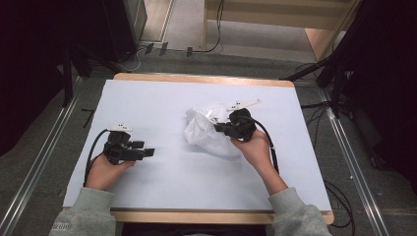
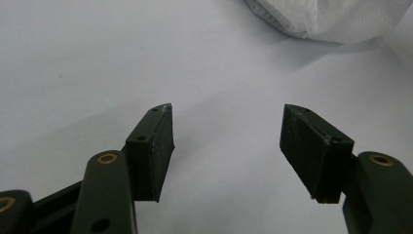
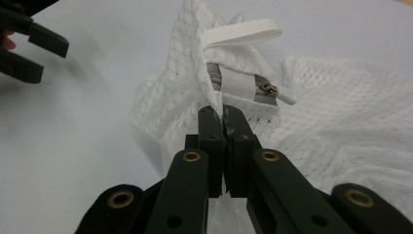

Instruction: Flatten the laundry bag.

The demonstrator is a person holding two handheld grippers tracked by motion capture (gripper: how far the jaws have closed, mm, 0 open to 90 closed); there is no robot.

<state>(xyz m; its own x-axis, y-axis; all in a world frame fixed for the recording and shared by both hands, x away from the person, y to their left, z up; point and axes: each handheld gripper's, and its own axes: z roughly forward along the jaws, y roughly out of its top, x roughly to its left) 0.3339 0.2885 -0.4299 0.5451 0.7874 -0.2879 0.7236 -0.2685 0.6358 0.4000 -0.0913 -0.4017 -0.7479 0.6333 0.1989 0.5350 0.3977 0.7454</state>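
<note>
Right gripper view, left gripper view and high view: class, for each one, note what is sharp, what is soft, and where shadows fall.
Right gripper view: the mesh laundry bag with its zipper is sharp, the near gripper arms soft. Left gripper view: the pads are crisp, the bag at the top blurred, faint shadows on the white table. High view: even light on the table, dark surroundings, soft shadow beside the bag.
</note>
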